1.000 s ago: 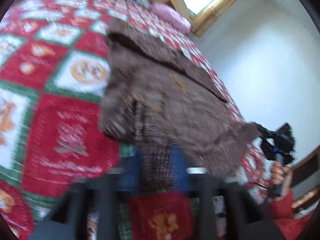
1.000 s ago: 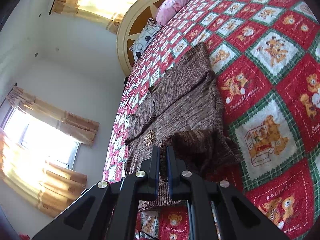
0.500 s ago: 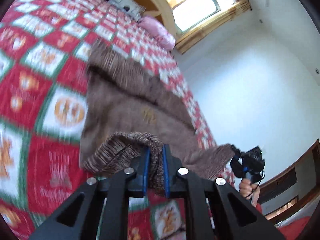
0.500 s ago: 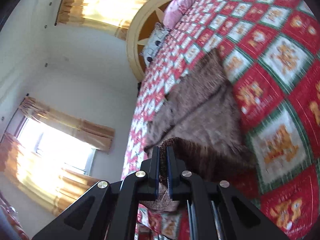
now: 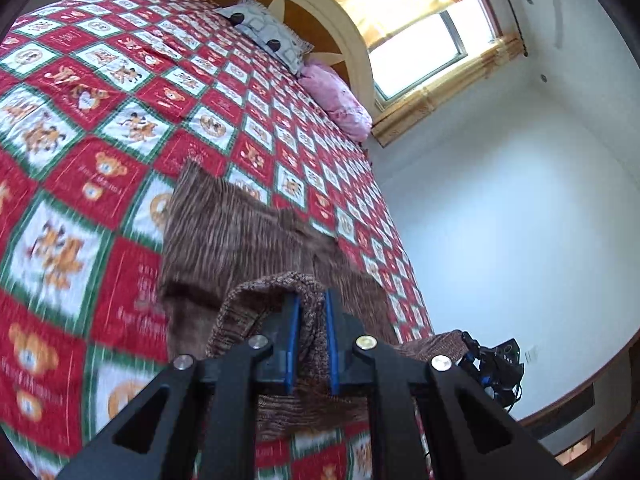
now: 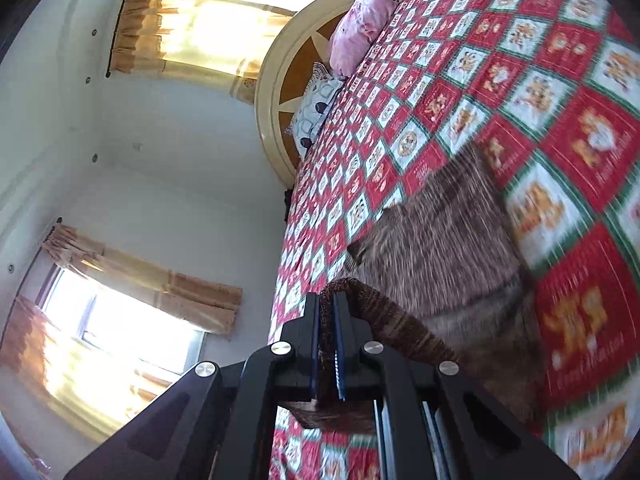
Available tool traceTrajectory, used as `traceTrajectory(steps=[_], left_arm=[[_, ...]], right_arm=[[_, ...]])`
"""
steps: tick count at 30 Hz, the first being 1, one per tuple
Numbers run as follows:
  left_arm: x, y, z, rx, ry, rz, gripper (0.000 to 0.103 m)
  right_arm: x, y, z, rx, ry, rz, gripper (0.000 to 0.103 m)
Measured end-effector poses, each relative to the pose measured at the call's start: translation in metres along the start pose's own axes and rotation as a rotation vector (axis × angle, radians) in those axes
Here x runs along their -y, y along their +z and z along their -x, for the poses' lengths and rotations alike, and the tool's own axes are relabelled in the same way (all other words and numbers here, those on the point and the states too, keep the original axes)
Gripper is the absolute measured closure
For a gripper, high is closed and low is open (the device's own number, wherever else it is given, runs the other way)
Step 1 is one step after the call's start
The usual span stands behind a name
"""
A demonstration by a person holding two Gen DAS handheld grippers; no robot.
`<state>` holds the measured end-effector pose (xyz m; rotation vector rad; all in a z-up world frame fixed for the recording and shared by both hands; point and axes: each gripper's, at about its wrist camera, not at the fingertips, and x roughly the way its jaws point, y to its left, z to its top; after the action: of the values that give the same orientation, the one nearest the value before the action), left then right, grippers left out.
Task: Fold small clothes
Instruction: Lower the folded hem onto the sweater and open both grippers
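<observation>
A small brown knitted garment (image 5: 224,240) lies on the red, white and green bear-patterned quilt (image 5: 100,112). My left gripper (image 5: 311,300) is shut on the near hem of the garment and holds it raised over the rest of the cloth. My right gripper (image 6: 328,300) is shut on the other corner of that hem; the garment (image 6: 436,240) spreads beyond it on the quilt (image 6: 560,80). The right gripper also shows in the left wrist view (image 5: 472,350), gripping the far corner.
A grey patterned pillow (image 5: 268,36) and a pink pillow (image 5: 336,96) lie at the round wooden headboard (image 5: 320,28). Curtained windows (image 6: 132,332) and white walls surround the bed. The bed's edge runs along the right of the quilt in the left wrist view.
Both grippers have lifted the garment's near hem and carried it forward over the garment toward the headboard. Less of the garment lies flat now.
</observation>
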<state>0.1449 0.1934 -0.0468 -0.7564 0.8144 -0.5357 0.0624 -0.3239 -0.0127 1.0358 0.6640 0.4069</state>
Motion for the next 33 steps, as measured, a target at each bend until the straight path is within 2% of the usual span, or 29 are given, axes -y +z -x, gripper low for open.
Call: traceTrajectory(steps=[4,9,13,15,17,20,23,26,28,30,33], left_arm=[[-0.007,0.03,-0.022,0.004,0.025,0.023,0.091],[-0.033,0.064,-0.068,0.003,0.125,0.067,0.091],[-0.064,0.078,-0.115,-0.066,0.225,0.116,0.089],[-0.075,0.081,-0.125,-0.085,0.241,0.14,0.09],[-0.081,0.088,-0.124,-0.068,0.212,0.168,0.09],[-0.085,0.105,-0.107,0.001,0.148,0.199,0.085],[-0.085,0.116,-0.083,0.071,0.168,0.198,0.085],[-0.067,0.105,-0.068,0.048,0.224,0.072,0.084],[-0.056,0.083,-0.062,-0.012,0.255,-0.027,0.084],[-0.054,0.059,-0.056,-0.064,0.241,-0.055,0.08],[-0.057,0.013,-0.038,-0.1,0.184,-0.039,0.071]], right_arm=[[-0.002,0.032,-0.026,0.011,-0.009,0.011,0.097],[0.014,0.069,-0.066,0.015,-0.071,0.006,0.097],[0.053,0.091,-0.106,0.026,-0.192,-0.031,0.095],[0.07,0.094,-0.121,0.029,-0.264,-0.023,0.093],[0.077,0.096,-0.129,0.031,-0.311,0.009,0.093],[0.079,0.103,-0.126,0.045,-0.266,0.0,0.092],[0.074,0.112,-0.107,0.119,-0.218,-0.001,0.092],[0.064,0.115,-0.088,0.151,-0.227,0.018,0.091],[0.05,0.105,-0.085,0.097,-0.281,0.115,0.091],[0.04,0.087,-0.081,0.03,-0.337,0.209,0.091],[0.04,0.054,-0.063,-0.026,-0.388,0.268,0.091]])
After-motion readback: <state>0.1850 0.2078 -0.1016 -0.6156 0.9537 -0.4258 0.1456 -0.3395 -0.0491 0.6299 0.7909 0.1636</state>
